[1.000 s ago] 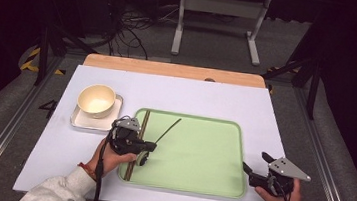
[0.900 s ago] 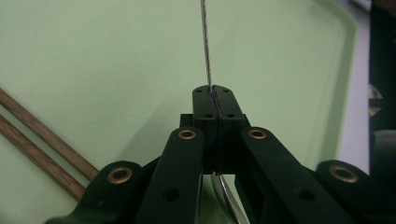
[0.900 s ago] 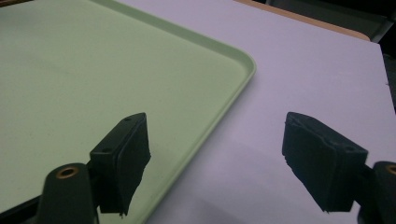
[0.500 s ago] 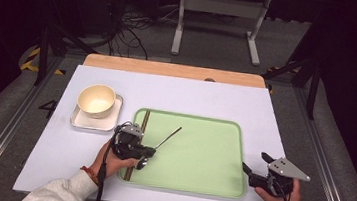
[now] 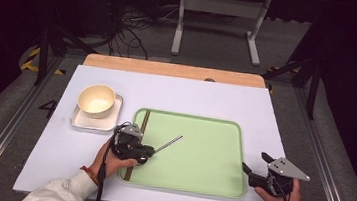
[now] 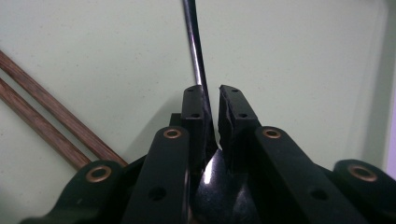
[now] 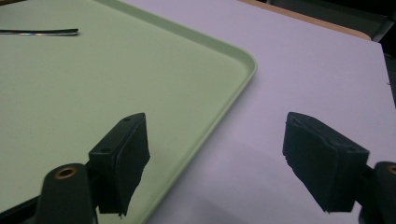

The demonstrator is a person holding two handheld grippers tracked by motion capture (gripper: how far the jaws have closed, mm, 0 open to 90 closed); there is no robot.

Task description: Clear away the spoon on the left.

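Observation:
A black spoon lies on the green tray (image 5: 204, 168), its thin handle (image 5: 169, 143) pointing up and to the right. My left gripper (image 5: 145, 152) sits over the spoon's bowl end at the tray's left side. In the left gripper view the handle (image 6: 192, 42) rises from between the jaws of that gripper (image 6: 212, 91), beside the left pad, with the glossy bowl (image 6: 212, 186) below. The jaws have just been opening and a narrow gap shows, so the spoon lies loose between them. My right gripper (image 5: 253, 172) rests open at the tray's near right corner (image 7: 229, 163).
Two brown chopsticks (image 5: 143, 123) lie along the tray's left rim, close to the left gripper (image 6: 51, 126). A cream bowl (image 5: 96, 100) stands on a small white tray (image 5: 80, 121) to the left. The white table (image 5: 192, 94) ends in a wooden strip at the back.
The spoon handle's far end has come down toward the near side, and the left gripper has shifted slightly nearer. The right gripper has not moved.

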